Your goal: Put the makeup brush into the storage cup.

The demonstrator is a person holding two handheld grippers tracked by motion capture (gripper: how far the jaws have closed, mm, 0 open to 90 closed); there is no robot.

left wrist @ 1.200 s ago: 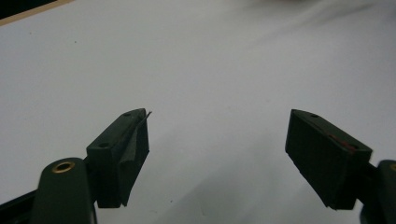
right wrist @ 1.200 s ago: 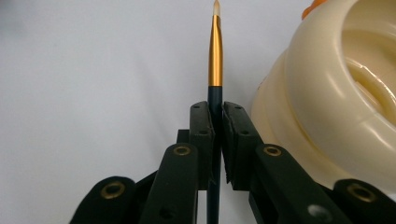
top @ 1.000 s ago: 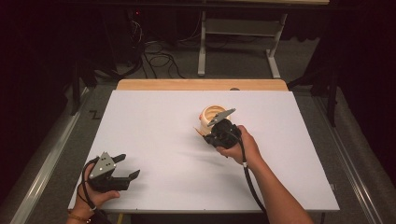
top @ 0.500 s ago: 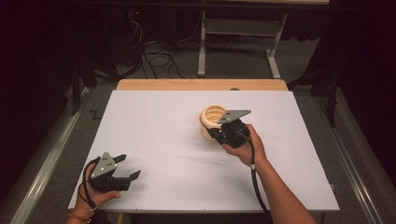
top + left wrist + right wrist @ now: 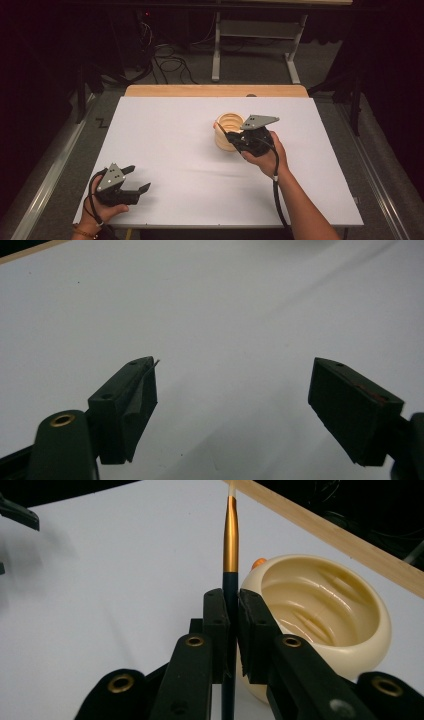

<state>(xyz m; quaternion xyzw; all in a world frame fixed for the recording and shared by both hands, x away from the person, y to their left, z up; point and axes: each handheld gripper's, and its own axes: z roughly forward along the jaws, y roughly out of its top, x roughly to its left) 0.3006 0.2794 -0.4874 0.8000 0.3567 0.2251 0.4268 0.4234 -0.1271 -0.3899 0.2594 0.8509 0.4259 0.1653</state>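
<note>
While left claw [image 5: 134,181] idle, bowl [image 5: 227,131] uncovered.

right tool [image 5: 233,630] clamps a brush [image 5: 230,535] — cream bowl [image 5: 320,610] just beside.

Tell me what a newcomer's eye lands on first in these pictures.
First, the cream bowl right of centre on the white table, with the right gripper beside it, shut on a thin brush with a dark handle and a gold-orange ferrule. Next, the left gripper at the near left corner, jaws wide apart over bare tabletop and holding nothing.
</note>
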